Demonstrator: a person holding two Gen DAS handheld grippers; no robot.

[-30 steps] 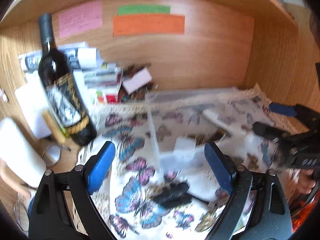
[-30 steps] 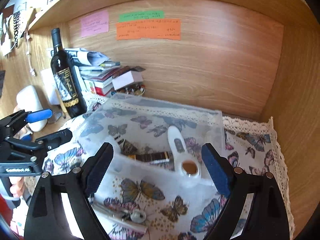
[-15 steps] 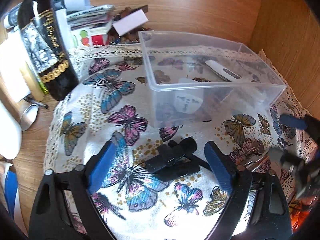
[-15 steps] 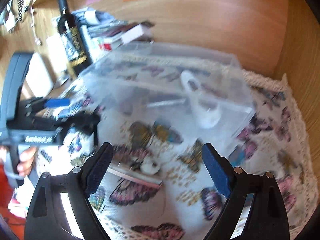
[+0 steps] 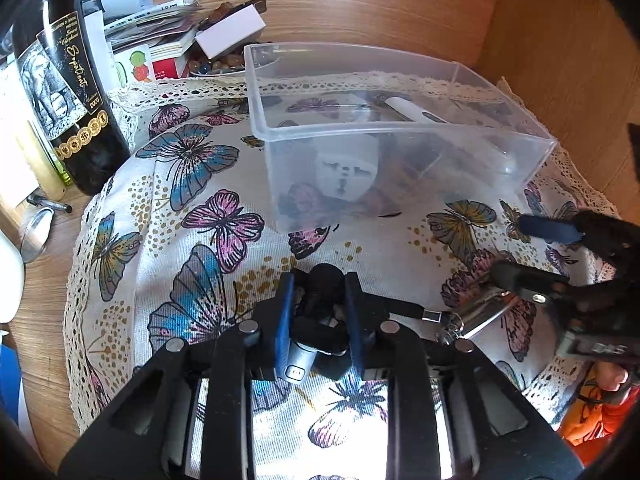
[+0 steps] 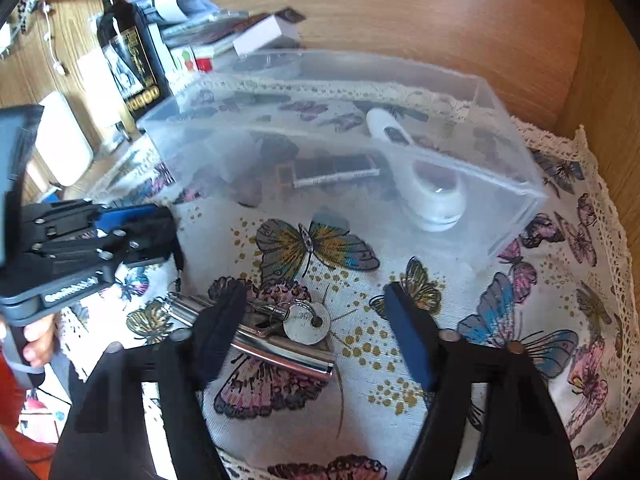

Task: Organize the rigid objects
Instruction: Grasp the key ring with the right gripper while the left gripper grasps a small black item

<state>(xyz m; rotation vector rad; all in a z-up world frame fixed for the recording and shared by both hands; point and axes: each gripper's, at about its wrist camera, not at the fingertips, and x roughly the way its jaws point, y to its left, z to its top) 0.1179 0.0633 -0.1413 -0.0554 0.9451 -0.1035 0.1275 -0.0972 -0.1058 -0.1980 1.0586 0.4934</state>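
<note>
Now left gripper (image 5: 316, 316) has closed on the black gadget (image 5: 324, 284) (half a second ago jaws were wide), on cloth before the bin (image 5: 400, 128); liftable. Right gripper (image 6: 316, 320) open over keys (image 6: 306, 322).

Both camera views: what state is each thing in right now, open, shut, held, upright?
Left gripper: shut on black gadget.
Right gripper: open, straddling metal key holder lying flat.
Clear plastic bin: lidless, holding white adapter.
Wine bottle: upright.
</note>
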